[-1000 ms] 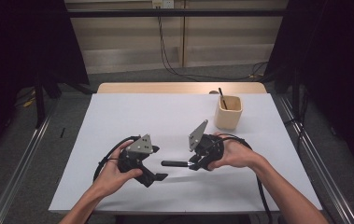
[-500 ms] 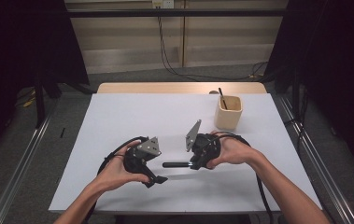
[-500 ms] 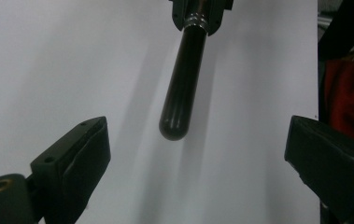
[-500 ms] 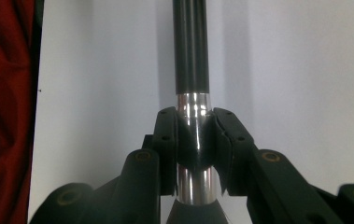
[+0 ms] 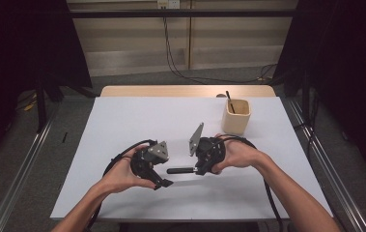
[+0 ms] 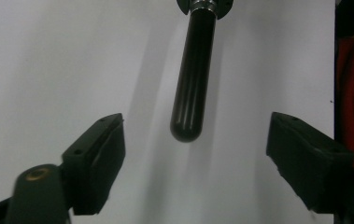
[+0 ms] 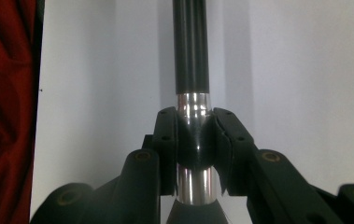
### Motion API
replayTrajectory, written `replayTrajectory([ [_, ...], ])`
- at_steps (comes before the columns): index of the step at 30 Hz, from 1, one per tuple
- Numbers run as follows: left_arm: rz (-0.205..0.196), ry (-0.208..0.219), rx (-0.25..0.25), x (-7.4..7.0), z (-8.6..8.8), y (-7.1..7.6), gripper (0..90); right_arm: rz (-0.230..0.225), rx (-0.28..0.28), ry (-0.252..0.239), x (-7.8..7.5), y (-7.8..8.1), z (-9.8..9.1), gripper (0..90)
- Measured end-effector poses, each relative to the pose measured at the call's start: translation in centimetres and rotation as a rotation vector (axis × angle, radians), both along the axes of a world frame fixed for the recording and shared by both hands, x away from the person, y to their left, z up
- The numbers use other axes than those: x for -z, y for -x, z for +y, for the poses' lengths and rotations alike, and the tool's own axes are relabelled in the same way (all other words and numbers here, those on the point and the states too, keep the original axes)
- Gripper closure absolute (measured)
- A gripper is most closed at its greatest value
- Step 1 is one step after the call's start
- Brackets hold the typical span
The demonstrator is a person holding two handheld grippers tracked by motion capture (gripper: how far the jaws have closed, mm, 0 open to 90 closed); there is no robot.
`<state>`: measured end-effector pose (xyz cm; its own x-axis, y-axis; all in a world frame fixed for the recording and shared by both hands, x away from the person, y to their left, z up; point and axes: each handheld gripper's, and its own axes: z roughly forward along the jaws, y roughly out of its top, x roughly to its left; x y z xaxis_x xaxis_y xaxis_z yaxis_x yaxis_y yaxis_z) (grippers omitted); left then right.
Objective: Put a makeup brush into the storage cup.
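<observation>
The right gripper (image 7: 194, 140) is clamped on a black-handled tool (image 6: 191, 84) above the bench (image 5: 122, 121), handle toward the wide left gripper (image 6: 193, 154) — a handover, I judge, needing a centred closing.

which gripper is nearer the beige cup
Right. The right gripper is just in front of the cup, toward the person, shut on a black-handled tool. The left gripper is farther left, open.
</observation>
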<state>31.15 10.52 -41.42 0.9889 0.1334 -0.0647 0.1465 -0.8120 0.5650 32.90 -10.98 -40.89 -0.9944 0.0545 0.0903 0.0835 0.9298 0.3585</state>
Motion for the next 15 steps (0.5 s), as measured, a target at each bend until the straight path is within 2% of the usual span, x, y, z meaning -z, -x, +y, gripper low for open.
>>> replayTrajectory([
  [7,0.004,-0.013,0.003,0.4,-0.6,-0.2,38.4,-0.006,-0.016,-0.001,-0.1,0.2,0.4,72.1],
  [8,0.016,-0.019,0.013,0.3,-0.7,-0.2,41.0,-0.008,-0.016,-0.003,-0.1,0.2,0.4,72.1],
  [15,0.019,-0.004,0.018,0.4,-1.3,-0.4,52.9,-0.007,-0.009,-0.018,-0.1,0.1,0.3,72.1],
])
